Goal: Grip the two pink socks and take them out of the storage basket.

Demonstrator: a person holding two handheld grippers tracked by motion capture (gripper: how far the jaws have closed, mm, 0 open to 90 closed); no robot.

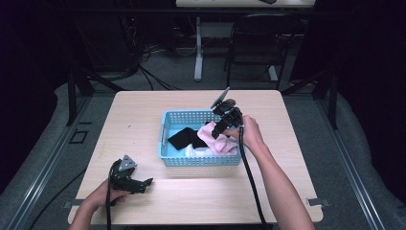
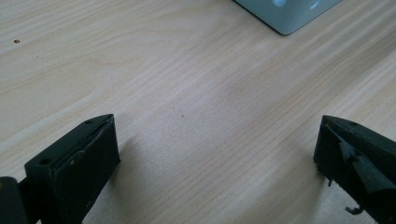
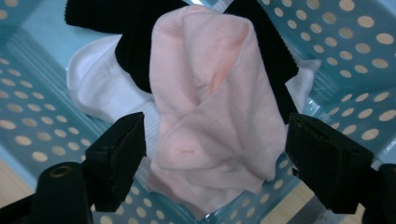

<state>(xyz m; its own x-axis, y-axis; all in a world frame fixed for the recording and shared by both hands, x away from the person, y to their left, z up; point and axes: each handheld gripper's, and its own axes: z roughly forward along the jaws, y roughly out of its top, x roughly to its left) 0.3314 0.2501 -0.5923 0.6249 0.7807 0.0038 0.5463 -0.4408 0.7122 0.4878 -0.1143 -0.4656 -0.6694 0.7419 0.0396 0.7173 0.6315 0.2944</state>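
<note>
A light blue perforated basket (image 1: 198, 160) stands in the middle of the wooden table and holds a pink sock (image 1: 219, 143), a black sock (image 1: 184, 139) and a white sock (image 1: 198, 151). My right gripper (image 1: 218, 132) reaches down into the basket from its right side. In the right gripper view the pink sock (image 3: 210, 102) lies folded between the jaws of that gripper (image 3: 215, 149), which stand on either side of it without pressing it. The black sock (image 3: 135, 51) and white sock (image 3: 102, 88) lie under it. My left gripper (image 1: 147, 182) rests open near the table's front left, nothing between its jaws (image 2: 217, 158).
A corner of the basket (image 2: 289, 14) shows at the top of the left gripper view, well ahead of the jaws. Bare wood surrounds the basket. Behind the table stand a chair (image 1: 256, 48) and a desk leg (image 1: 198, 48) on the floor.
</note>
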